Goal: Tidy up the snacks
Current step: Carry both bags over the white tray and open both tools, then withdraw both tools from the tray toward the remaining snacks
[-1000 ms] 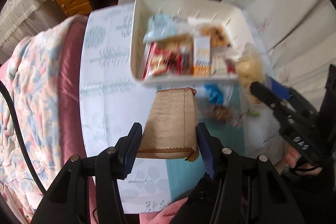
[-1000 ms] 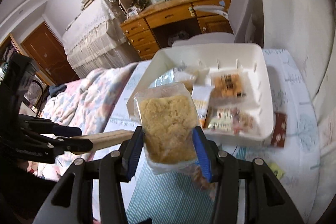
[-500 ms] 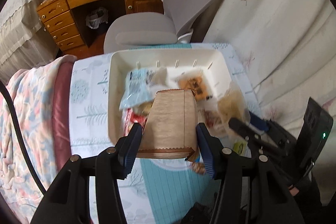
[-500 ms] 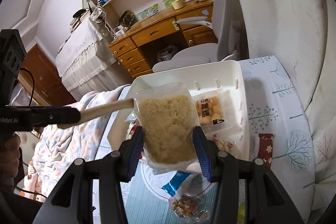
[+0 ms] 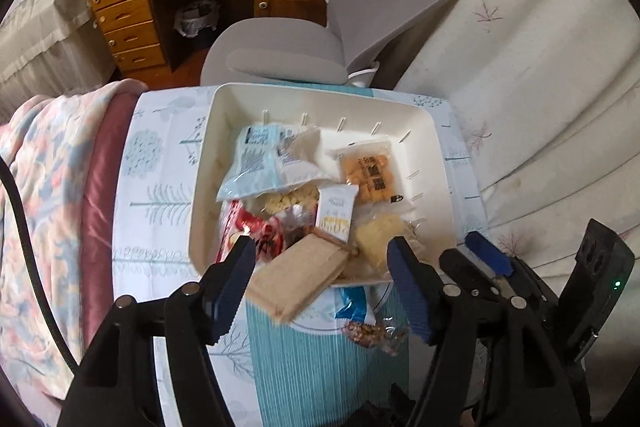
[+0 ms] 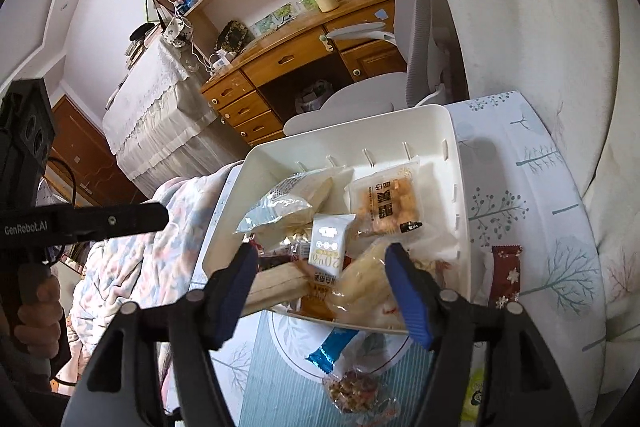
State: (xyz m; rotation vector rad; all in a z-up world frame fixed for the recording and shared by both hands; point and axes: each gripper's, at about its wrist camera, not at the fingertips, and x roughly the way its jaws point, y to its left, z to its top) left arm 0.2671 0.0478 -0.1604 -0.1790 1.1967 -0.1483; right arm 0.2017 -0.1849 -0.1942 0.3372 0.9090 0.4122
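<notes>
- Two packets are leaving our grippers at once: compared with a second ago, when each was clamped between the pads, both are now lying loose ahead of the jaws.
- We are opening the left gripper (image 5: 322, 277); its jaws are standing fairly wide, and the brown paper packet (image 5: 300, 277) is tilting over the near rim of the white bin (image 5: 438, 155), just ahead of the fingertips and touching neither pad.
- We are opening the right gripper (image 6: 320, 285) too; the clear bag of yellow crumbs (image 6: 364, 287) is slumping inside the bin's near corner, close to the right-hand pad but no longer pinched.
- We are judging both drops as nearly done, though the brown packet is hanging half over the rim and may slide back out.
- We are counting one bin, two grippers, and about eight packets in or on the bin; the pile overlaps, so that count is rough.
- We are counting three snacks lying outside the bin: a blue wrapper (image 6: 332, 347) and a clear nut pack (image 6: 356, 393) below the right jaws, and a dark red bar (image 6: 506, 277) beyond the right-hand pad.
</notes>
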